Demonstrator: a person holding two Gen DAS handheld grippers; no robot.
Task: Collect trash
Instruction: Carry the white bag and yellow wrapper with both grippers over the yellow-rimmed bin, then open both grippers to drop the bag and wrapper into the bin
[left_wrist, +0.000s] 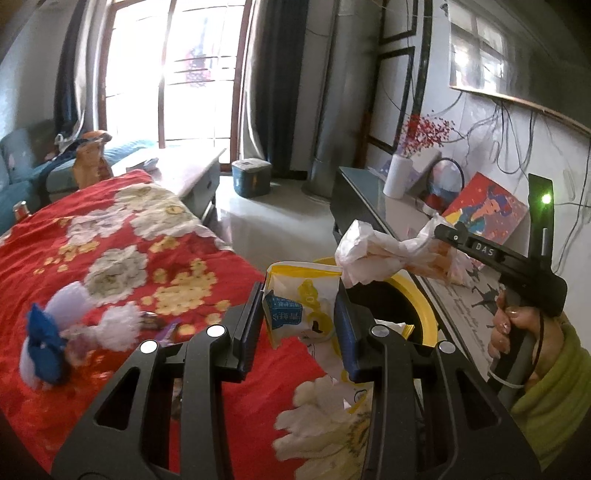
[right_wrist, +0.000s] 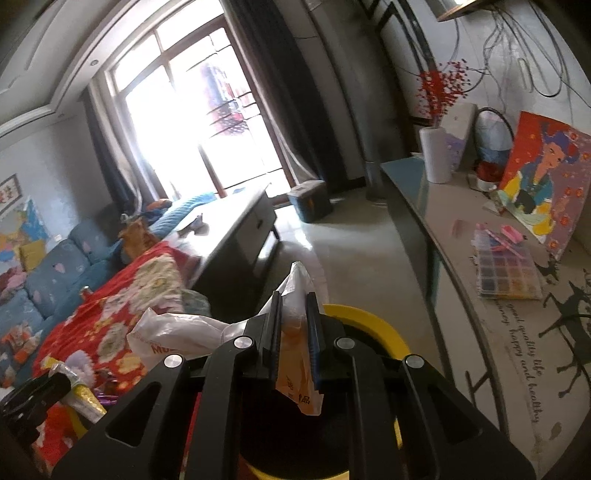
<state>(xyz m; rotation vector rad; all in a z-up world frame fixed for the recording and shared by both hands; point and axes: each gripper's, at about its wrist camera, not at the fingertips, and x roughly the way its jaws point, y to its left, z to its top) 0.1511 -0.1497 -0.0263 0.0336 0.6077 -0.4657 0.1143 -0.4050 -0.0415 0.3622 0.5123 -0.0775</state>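
Black fingers of the left hand-held gripper (left_wrist: 300, 321) are squeezing a white and yellow packet (left_wrist: 301, 308) with blue print, holding it up over the red flowery blanket (left_wrist: 110, 236), right by the yellow bin (left_wrist: 424, 306). Its top is torn open. The right hand-held gripper (right_wrist: 293, 339) is pinching a crinkly white and orange plastic bag (right_wrist: 295, 306) tight, holding it above the bin's dark opening.

Two grippers — left gripper (left_wrist: 299, 314), right gripper (right_wrist: 293, 343). Two pieces of trash: one yellow-and-white packet (left_wrist: 301, 306), one crumpled white bag (left_wrist: 373, 254). One yellow-rimmed bin (right_wrist: 373, 325), one white vase (right_wrist: 436, 155), one painting (right_wrist: 543, 181) — and one bead organiser box (right_wrist: 506, 269).
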